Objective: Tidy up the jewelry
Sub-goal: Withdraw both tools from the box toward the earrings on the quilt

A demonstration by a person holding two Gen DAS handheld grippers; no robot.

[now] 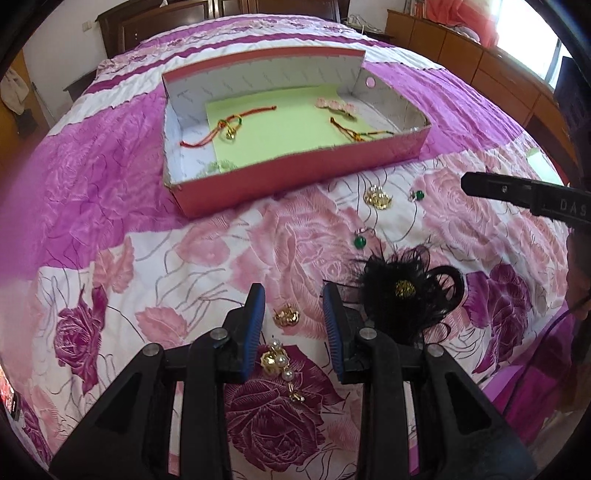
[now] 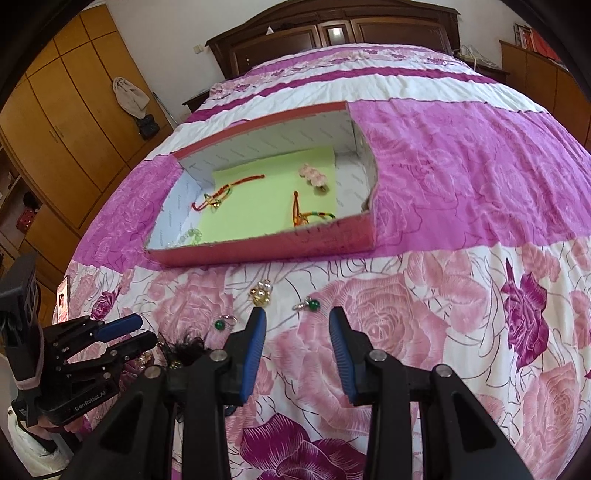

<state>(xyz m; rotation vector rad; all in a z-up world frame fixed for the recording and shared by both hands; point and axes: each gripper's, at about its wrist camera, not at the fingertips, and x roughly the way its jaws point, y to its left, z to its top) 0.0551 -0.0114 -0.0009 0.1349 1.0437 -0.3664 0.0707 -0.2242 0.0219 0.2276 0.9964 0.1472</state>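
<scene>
While both tools hover parted and empty, the left gripper point(image 1: 293, 325) frames a gold earring point(image 1: 286, 316) near the red box point(image 1: 295, 173). The right gripper point(image 2: 297, 347) hangs by a green bead earring point(image 2: 312, 305) before that box.

Bright daylight, strong fisheye bend in both views

Light pours from a blown-out window point(image 1: 532, 33) at the left wrist view's upper right, paling the bedspread point(image 1: 147, 240) in soft, low contrast. Shadows are faint. Edges curve and darken into black corners; a pink blur smears that view's left border. Centres are fairly sharp.
</scene>
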